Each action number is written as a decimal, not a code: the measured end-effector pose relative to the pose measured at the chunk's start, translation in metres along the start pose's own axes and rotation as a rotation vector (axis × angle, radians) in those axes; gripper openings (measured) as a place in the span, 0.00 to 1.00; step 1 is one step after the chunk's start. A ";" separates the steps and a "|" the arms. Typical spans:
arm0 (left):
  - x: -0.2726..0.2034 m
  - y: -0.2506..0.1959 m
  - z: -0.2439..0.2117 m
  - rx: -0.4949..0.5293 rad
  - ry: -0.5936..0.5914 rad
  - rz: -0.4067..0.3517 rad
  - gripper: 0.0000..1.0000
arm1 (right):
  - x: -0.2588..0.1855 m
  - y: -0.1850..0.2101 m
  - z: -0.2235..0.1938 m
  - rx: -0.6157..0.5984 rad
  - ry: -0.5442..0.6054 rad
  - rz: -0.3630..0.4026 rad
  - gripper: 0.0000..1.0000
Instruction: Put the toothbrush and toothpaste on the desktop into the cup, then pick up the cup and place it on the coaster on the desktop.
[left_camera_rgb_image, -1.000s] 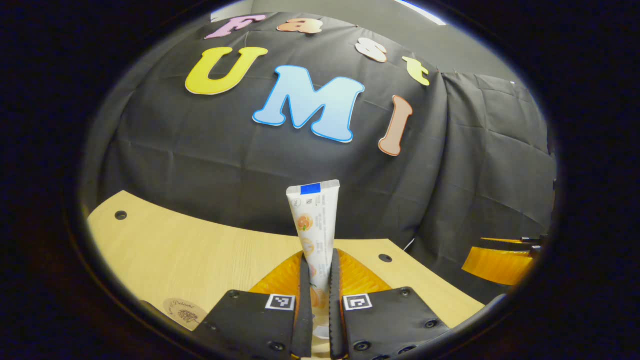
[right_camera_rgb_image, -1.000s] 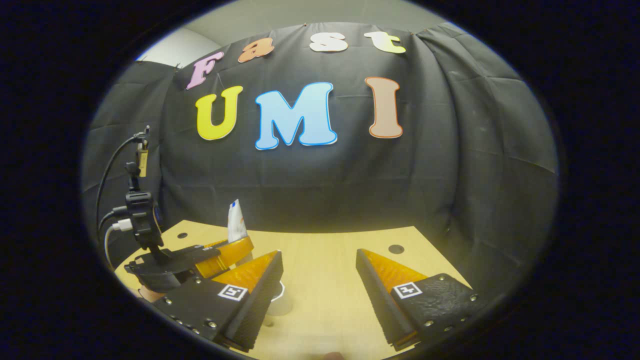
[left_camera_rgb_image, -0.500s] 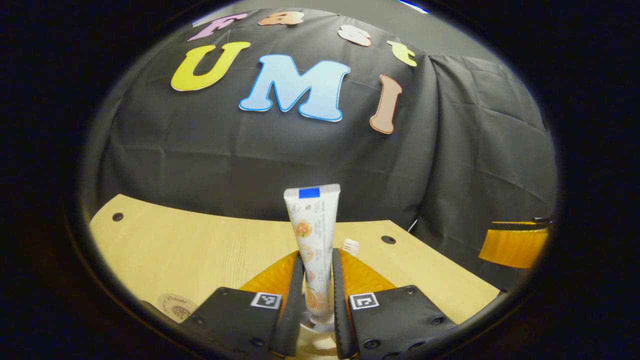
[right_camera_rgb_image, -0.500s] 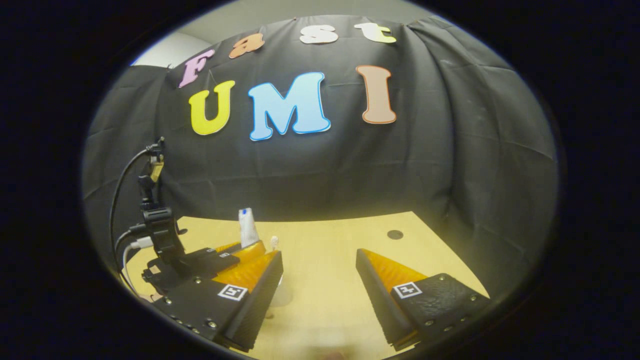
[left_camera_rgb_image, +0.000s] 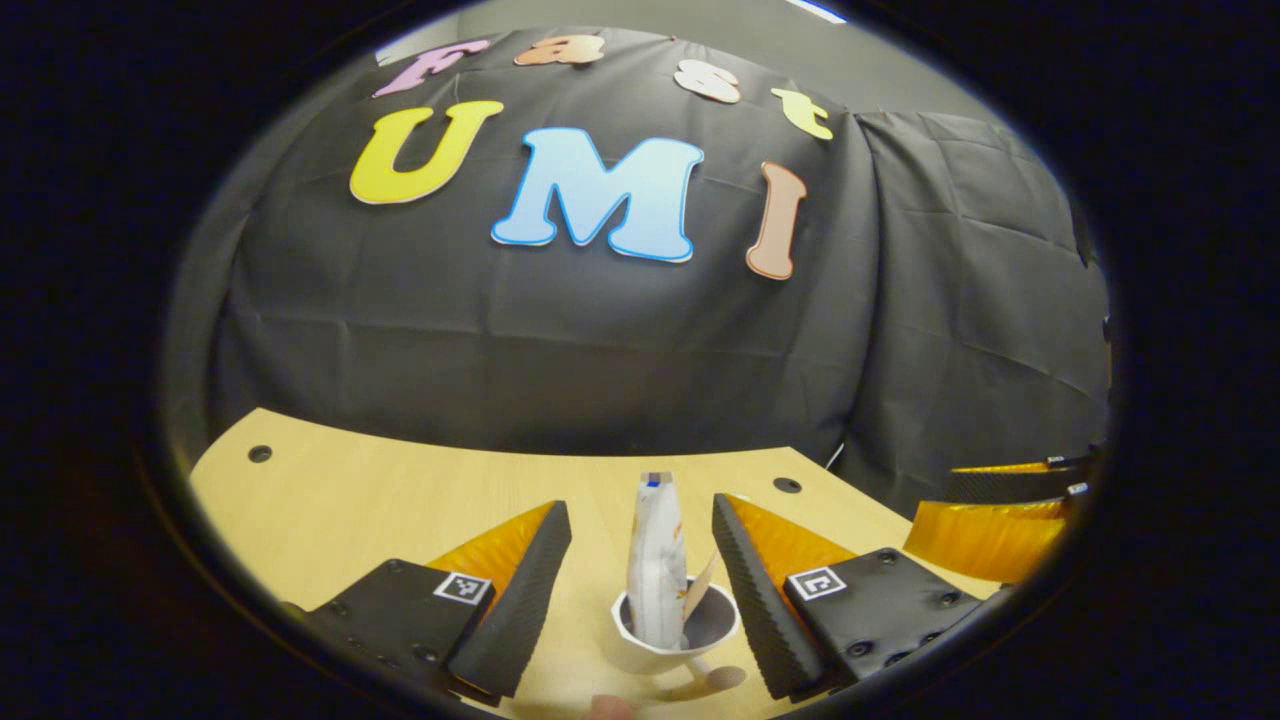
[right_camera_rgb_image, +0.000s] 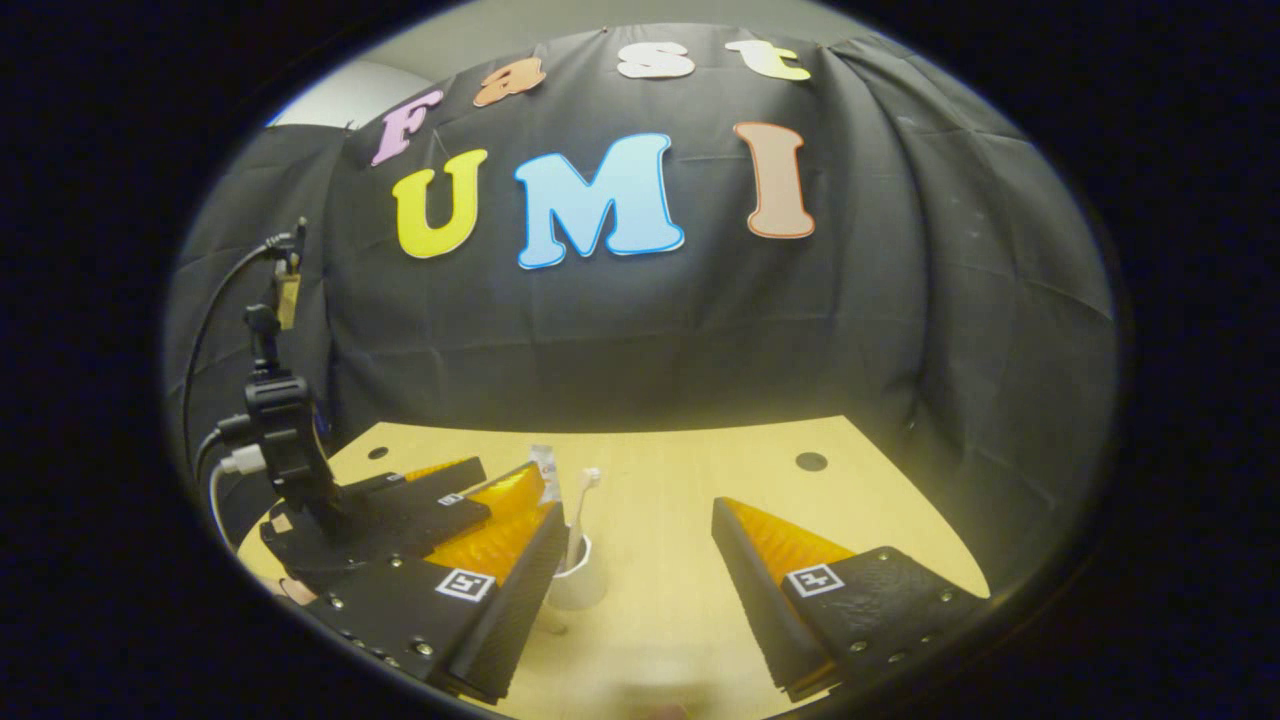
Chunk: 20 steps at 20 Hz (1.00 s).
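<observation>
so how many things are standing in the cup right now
2: the toothpaste stands upright in the cup, and the toothbrush leans beside it, head up. Anything lower inside is hidden.

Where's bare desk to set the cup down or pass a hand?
Bare desktop runs from the cup right to the hole. Crowded left of the cup, where the left gripper sits, jaws open.

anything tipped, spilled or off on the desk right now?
Nothing stands out. The cup stands upright on the desktop, with the toothpaste standing in it and the toothbrush leaning beside it. No spill shows. The left gripper is open around the cup; the right gripper is open too.
</observation>
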<state>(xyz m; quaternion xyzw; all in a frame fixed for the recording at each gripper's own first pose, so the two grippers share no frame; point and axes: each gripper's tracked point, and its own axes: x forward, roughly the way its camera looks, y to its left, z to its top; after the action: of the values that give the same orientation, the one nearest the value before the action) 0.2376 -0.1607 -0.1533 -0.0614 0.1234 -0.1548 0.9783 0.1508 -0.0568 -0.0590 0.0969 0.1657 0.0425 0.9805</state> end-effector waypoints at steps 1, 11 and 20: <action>-0.006 0.005 0.005 -0.001 -0.009 0.010 0.92 | 0.002 0.005 -0.001 -0.001 0.007 0.005 0.90; -0.070 0.048 0.064 0.054 -0.126 0.106 0.90 | 0.026 0.054 -0.045 -0.020 0.189 0.041 0.91; -0.122 0.074 0.083 0.042 -0.154 0.175 0.90 | 0.046 0.069 -0.102 -0.030 0.442 -0.005 0.91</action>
<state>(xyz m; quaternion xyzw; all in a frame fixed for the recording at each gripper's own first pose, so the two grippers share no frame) 0.1678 -0.0454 -0.0575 -0.0417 0.0494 -0.0663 0.9957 0.1571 0.0340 -0.1540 0.0701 0.3759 0.0629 0.9218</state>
